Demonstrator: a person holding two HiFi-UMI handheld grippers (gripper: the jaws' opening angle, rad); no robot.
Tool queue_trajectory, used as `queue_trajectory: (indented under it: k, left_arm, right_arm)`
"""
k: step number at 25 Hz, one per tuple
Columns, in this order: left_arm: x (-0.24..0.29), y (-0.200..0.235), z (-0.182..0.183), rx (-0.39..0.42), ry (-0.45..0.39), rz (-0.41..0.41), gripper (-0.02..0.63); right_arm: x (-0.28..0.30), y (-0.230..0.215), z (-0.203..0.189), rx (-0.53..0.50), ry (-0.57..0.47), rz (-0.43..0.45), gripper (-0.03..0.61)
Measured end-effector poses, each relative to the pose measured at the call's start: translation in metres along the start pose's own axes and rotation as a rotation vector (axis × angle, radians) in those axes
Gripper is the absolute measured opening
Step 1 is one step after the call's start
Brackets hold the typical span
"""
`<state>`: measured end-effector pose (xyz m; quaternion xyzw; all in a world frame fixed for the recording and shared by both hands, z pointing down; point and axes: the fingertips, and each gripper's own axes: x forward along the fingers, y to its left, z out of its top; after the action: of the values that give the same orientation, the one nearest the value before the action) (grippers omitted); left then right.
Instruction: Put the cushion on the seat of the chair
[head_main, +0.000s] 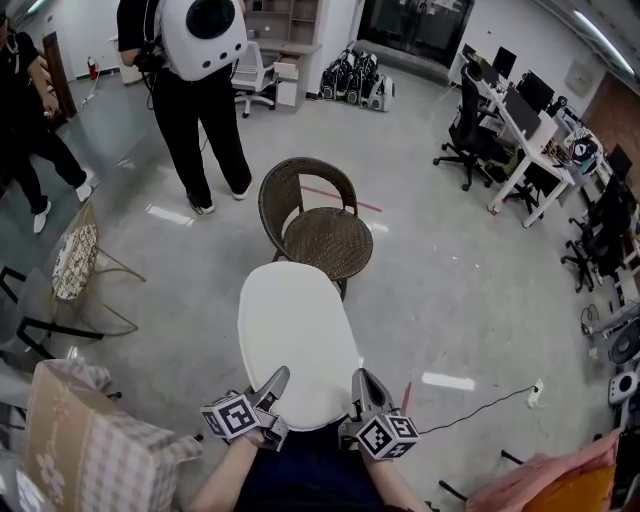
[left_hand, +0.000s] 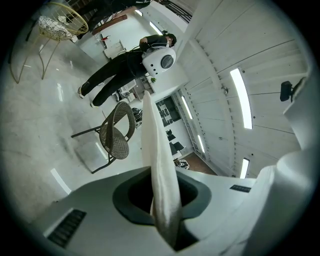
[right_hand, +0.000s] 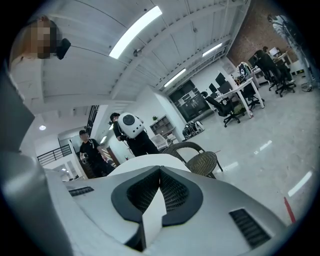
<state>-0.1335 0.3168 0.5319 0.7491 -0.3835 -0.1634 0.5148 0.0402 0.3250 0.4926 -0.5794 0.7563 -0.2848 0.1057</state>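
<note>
**Inspector:** Where is the cushion (head_main: 297, 340)?

**Assistant:** It is off the floor (head_main: 440, 290), white and oval, carried roughly flat by its near edge. The left gripper (head_main: 275, 385) is clamped on that edge; in the left gripper view the cushion (left_hand: 160, 170) runs edge-on between the jaws. The right gripper (head_main: 365, 385) is clenched on the same edge, just beside the left one, and the right gripper view shows cushion (right_hand: 150, 220) material pinched in its jaws.

**Inspector:** And the chair (head_main: 312, 215)?

**Assistant:** It is brown wicker and stands directly beyond the cushion. In the head view the cushion's far end overlaps the front rim of the seat (head_main: 330, 240). I cannot tell whether they touch.

**Inspector:** What else is around?

**Assistant:** A person (head_main: 195, 110) wearing a white backpack (head_main: 203, 35) stands behind the chair. A wire chair (head_main: 78, 262) stands well to the left, with a checked pillow (head_main: 90, 440) near it at the lower left. Desks (head_main: 525, 130) with office chairs (head_main: 468, 125) line the right side. A cable (head_main: 480, 405) lies on the floor to the right of the grippers.
</note>
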Motion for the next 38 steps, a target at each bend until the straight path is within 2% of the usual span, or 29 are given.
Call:
queue_trajectory:
  k: [4,10,17,28,38]
  left_arm:
    - [0.011,0.004,0.002,-0.008,0.003,-0.002,0.067]
    - [0.038,0.008,0.012,0.003,0.013,0.014,0.067]
    - [0.088,0.01,0.028,0.012,0.031,0.024,0.067]
    - [0.169,0.009,0.051,0.001,0.033,0.036,0.067]
    - [0.228,0.02,0.054,-0.012,0.038,0.055,0.067]
  right_arm:
    - [0.012,-0.008,0.003,0.001,0.011,0.0,0.025]
    - [0.036,-0.031,0.013,0.067,0.007,-0.023,0.025]
    - [0.078,-0.07,0.043,0.11,-0.015,-0.055,0.025]
    - [0.142,-0.11,0.084,0.131,0.005,-0.032,0.025]
    - [0.183,-0.146,0.1,0.159,0.038,-0.003,0.025]
